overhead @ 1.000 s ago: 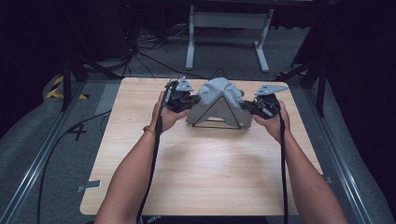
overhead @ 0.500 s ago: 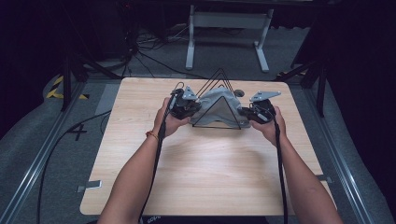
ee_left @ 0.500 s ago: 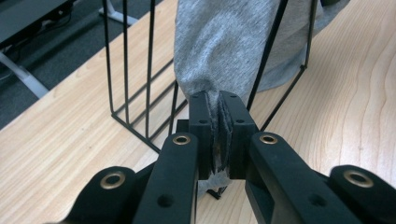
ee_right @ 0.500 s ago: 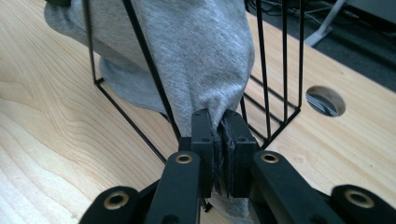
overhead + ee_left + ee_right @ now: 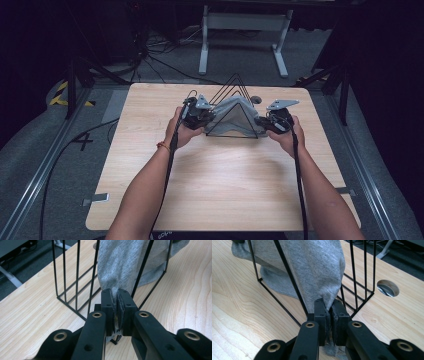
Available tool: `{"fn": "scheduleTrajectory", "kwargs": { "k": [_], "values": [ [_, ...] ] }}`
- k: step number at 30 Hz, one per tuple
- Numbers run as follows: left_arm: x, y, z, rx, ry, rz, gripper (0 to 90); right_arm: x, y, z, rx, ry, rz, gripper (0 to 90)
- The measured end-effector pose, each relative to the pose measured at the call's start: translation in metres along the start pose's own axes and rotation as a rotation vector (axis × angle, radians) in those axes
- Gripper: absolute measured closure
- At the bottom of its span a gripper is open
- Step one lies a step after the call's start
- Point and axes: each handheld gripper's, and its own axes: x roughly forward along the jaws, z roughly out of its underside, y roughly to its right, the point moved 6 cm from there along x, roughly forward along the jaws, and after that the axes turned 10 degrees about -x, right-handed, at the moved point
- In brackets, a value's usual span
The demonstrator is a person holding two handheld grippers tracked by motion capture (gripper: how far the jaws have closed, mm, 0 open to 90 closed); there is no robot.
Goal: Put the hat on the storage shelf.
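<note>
High view: wooden table (image 5: pixel 220 190) on a dark floor, a black wire rack (image 5: pixel 234 107) of triangular frames standing near the far edge, about midway between the far corners. Grey cloth (image 5: pixel 235 114) draped through the rack, stretched out to both sides. Left gripper (image 5: pixel 196 114) at the rack's left end, right gripper (image 5: pixel 274 121) at its right end, each in a hand, forearms entering from the near edge. Small round hole (image 5: pixel 255 99) in the tabletop just behind the rack.

Left gripper view: jaws clenched on a bunched end of the grey cloth (image 5: pixel 120 267), fabric pinched between the pads (image 5: pixel 124 305) and rising away taut. Black wires of the rack (image 5: pixel 75 285) on either side of the cloth, base wire resting on the wood.

Right gripper view: jaws clamped likewise on the other end of the cloth (image 5: pixel 317 267), a tuft of fabric showing below the pads (image 5: pixel 321 312). Rack wires (image 5: pixel 364 277) crossing before and beside the cloth; more cloth lying on the table inside the frame. Round hole (image 5: pixel 387 287) to the right, near the table's edge.
</note>
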Motion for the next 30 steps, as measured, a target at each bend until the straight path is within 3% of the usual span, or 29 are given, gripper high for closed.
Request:
{"fn": "scheduleTrajectory", "kwargs": {
  "k": [1,3,5,10,18,25,30],
  "values": [
    [-0.001,0.000,0.000,-0.009,0.002,0.000,84.3,-0.001,0.000,0.000,-0.002,-0.001,0.002,84.5],
    [-0.003,-0.004,0.002,0.012,-0.012,-0.020,86.8,-0.002,0.000,0.000,-0.008,-0.002,0.002,84.6],
    [-0.006,-0.006,0.002,-0.011,0.000,-0.015,87.0,-0.003,0.000,0.000,-0.008,-0.001,-0.001,84.5],
    [-0.014,-0.006,-0.001,0.028,0.001,-0.036,87.5,-0.007,0.002,-0.003,-0.004,0.002,0.017,80.9],
    [-0.032,-0.007,0.003,0.039,-0.001,-0.049,85.7,-0.019,0.001,-0.010,-0.004,0.003,0.056,72.0],
    [-0.054,-0.008,0.020,0.066,-0.008,-0.063,83.5,-0.040,0.002,-0.006,0.017,0.018,0.046,70.9],
    [-0.070,-0.009,0.035,0.085,-0.024,-0.073,82.9,-0.052,-0.001,0.002,0.001,0.010,0.040,70.2]
  ]
}}
